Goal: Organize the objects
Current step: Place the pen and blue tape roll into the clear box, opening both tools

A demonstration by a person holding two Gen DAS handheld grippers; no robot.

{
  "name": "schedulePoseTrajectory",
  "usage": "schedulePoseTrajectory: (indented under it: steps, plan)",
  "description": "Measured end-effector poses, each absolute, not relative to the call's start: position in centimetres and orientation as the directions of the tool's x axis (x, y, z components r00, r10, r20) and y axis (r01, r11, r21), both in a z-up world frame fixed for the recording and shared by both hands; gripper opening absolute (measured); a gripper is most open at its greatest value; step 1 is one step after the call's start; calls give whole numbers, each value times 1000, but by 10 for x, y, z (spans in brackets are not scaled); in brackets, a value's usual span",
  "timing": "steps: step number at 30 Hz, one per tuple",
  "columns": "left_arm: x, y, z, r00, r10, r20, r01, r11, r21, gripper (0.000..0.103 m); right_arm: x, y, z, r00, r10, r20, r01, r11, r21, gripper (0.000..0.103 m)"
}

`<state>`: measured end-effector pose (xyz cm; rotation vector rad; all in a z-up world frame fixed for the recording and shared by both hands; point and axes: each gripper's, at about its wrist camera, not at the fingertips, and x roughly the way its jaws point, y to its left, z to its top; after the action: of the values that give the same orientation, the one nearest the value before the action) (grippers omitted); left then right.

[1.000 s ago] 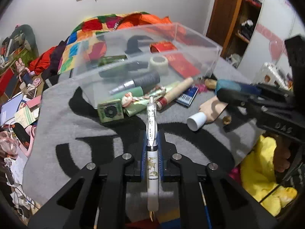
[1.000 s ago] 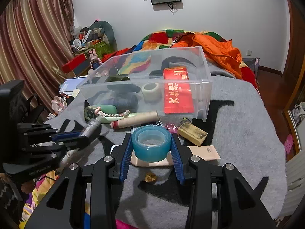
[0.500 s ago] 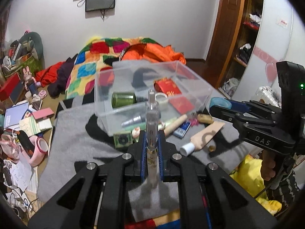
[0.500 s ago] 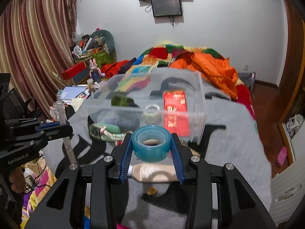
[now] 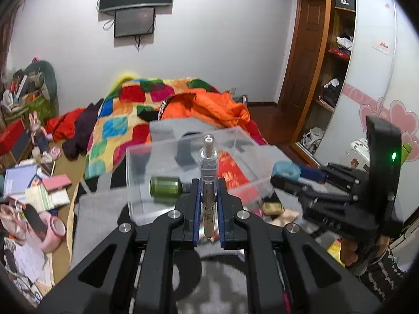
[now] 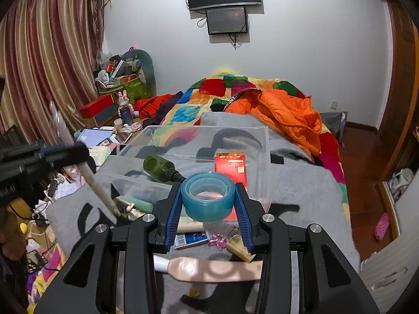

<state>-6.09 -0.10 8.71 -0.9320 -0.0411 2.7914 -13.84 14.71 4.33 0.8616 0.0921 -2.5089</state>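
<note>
My left gripper (image 5: 208, 191) is shut on a pen (image 5: 208, 172) that stands upright between the fingers, in the air in front of the clear plastic bin (image 5: 146, 157). The pen also shows at the left of the right wrist view (image 6: 86, 172), tilted. My right gripper (image 6: 208, 198) is shut on a blue tape roll (image 6: 208, 196), held above the grey blanket (image 6: 301, 191) just before the bin (image 6: 264, 157). The bin holds a green bottle (image 6: 159, 167) and a red packet (image 6: 230, 167). The tape roll also shows in the left wrist view (image 5: 286, 171).
Loose items lie on the blanket in front of the bin: a beige flat piece (image 6: 214, 268), a blue card (image 6: 191, 239), pink beads (image 6: 218, 240), a tan block (image 5: 272, 208). A bed with a patchwork quilt (image 6: 209, 99) lies behind. Clutter covers the floor at left (image 5: 31, 188).
Both grippers have risen and tipped back, so the bin and table items sit lower and farther in view. The pen and the tape roll stay gripped.
</note>
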Motion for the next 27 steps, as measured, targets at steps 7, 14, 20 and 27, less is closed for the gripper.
schedulePoseTrajectory:
  steps: [7,14,20,27]
  plan:
    - [-90,1,98,-787,222,-576,-192,-975,-114,10,-151,141,45,-690,-412,-596,472,-880,62,36]
    - [-119,10,91,-781,206,-589,-179,-978,-105,10,-170,122,46,-689,-405,-601,490,-871,27,36]
    - [-138,7,77,-778,191,-599,-148,-982,-121,10,-187,111,38,-680,-393,-619,488,-873,18,36]
    - [-156,0,53,-728,230,-645,-136,-972,-192,10,-207,113,16,-649,-367,-666,471,-882,26,36]
